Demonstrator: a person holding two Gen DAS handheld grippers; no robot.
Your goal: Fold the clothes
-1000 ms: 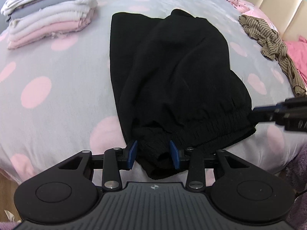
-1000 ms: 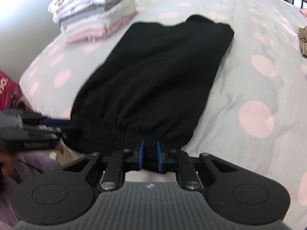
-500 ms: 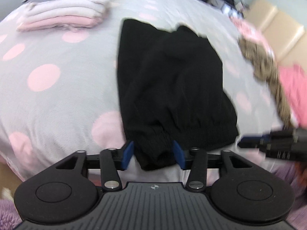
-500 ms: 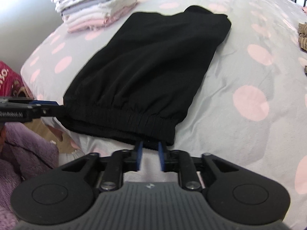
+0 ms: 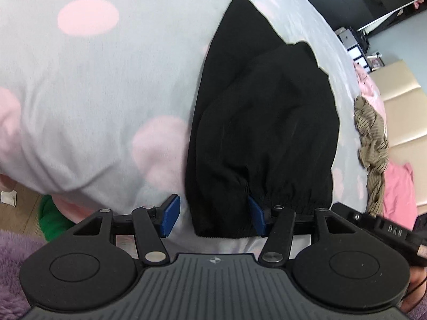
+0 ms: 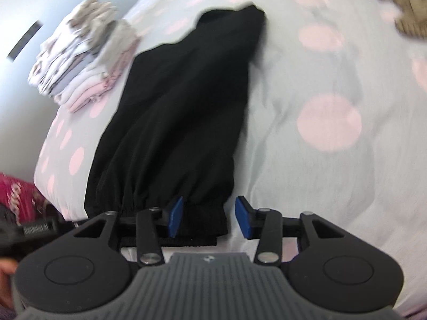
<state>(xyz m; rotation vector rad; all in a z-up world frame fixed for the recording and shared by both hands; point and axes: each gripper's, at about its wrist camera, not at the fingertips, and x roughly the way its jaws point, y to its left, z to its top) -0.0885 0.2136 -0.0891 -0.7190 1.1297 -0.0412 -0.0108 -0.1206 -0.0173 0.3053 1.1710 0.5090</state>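
Black trousers (image 5: 264, 133) lie lengthwise on the bed (image 5: 106, 85), their elastic waistband (image 5: 291, 197) gathered at the near edge of the mattress and the legs running away toward the far side, where the ends taper to a folded point. The cloth is doubled over itself, with one layer lying slightly askew on the other (the upper layer's edge shows as a ridge down the middle in the left wrist view).

At the near edge, the left gripper (image 5: 212, 217) sits with its blue pads wide apart, one pad clear of the fabric on the bedcover side and the other just against the waistband's corner, which hangs between them without being pinched. The right gripper (image 6: 209, 220) is likewise spread, its blue pads on either side of the waistband's other corner; the left-hand pad overlaps the elastic, the right-hand one stands just off the cloth over the bedcover. Whether either pad actually presses the cloth I cannot tell.

A stack of folded clothes (image 6: 82, 61) in white, grey and pale pink sits near the far left corner of the bed, just beside the trousers' leg ends. A crumpled brown striped garment (image 5: 372, 144) lies along the right edge, with a pink garment (image 5: 399, 186) next to it. The right wrist view is blurred.
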